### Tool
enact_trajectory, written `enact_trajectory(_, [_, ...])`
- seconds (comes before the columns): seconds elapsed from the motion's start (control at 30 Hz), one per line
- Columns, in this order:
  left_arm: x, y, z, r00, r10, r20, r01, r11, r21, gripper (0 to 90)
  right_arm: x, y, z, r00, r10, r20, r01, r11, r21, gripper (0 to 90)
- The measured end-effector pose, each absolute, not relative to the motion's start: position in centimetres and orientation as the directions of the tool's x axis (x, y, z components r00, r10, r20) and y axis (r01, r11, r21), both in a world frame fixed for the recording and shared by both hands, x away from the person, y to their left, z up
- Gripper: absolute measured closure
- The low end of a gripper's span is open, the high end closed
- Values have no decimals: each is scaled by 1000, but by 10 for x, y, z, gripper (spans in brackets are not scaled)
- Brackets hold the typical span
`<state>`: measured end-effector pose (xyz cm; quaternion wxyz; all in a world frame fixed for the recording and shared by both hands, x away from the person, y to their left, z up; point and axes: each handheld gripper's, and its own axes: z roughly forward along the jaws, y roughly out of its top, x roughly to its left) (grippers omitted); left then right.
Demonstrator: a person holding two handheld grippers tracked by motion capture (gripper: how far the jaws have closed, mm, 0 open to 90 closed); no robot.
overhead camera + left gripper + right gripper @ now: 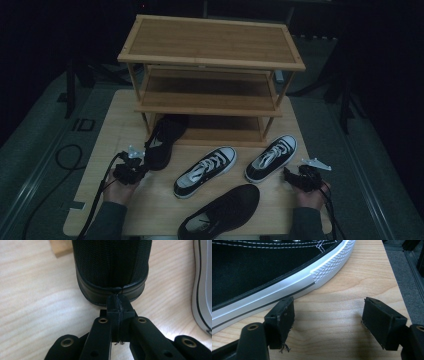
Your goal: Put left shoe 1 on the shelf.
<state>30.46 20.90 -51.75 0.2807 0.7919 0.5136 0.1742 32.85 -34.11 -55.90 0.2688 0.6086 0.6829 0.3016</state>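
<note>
- Nearest the camera in the high view, a black mesh shoe (220,212) lay at the front edge of the bench (115,125), toe pointing up and to the right, between the person's two forearms.
- Left tongs (131,167) sat at the heel of a second black shoe (162,140), held by the left hand (119,190); that shoe's toe reached in under the lowest shelf of the wooden rack (210,55).
- From the left gripper view, the left tongs (117,306) were pressed together with their tips against the rubber heel rim of the black shoe (112,267); nothing could be seen caught between them.
- Right tongs (300,176) rested at the right side of the bench, held by the right hand (311,196), just beside the heel end of a black-and-white sneaker (272,157).
- From the right gripper view, the right tongs (328,322) stood wide apart over bare wood, holding nothing; the left pad lay near the white sole of the sneaker (262,277), and whether it touched could not be told.
- Another black-and-white sneaker (206,171) lay mid-bench, angled the same way as its mate, between the black shoe near the rack and the right-hand sneaker.
- Three-tier rack stood at the back of the bench, with its upper two shelves bare.
- Dark cables (97,200) trailed from the left tongs toward the bench's front.
</note>
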Motion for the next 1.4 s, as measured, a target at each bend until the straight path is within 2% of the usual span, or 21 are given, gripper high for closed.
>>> enact_trajectory(0.37, [321,192,-509,405,913,55,693,-345,633,893,328,-341,-559,-114,993,0,669,77,739,257])
enact_trajectory(0.67, [333,194,-508,386,921,45,702,-325,634,890,328,-341,-559,-115,993,0,669,77,739,257])
enact_trajectory(1.07, [354,166,-510,437,898,49,678,-364,639,890,329,-341,-559,-116,993,-1,669,78,739,257])
enact_trajectory(1.4, [368,158,-510,433,899,71,680,-377,629,890,329,-341,-559,-117,993,-1,670,79,738,255])
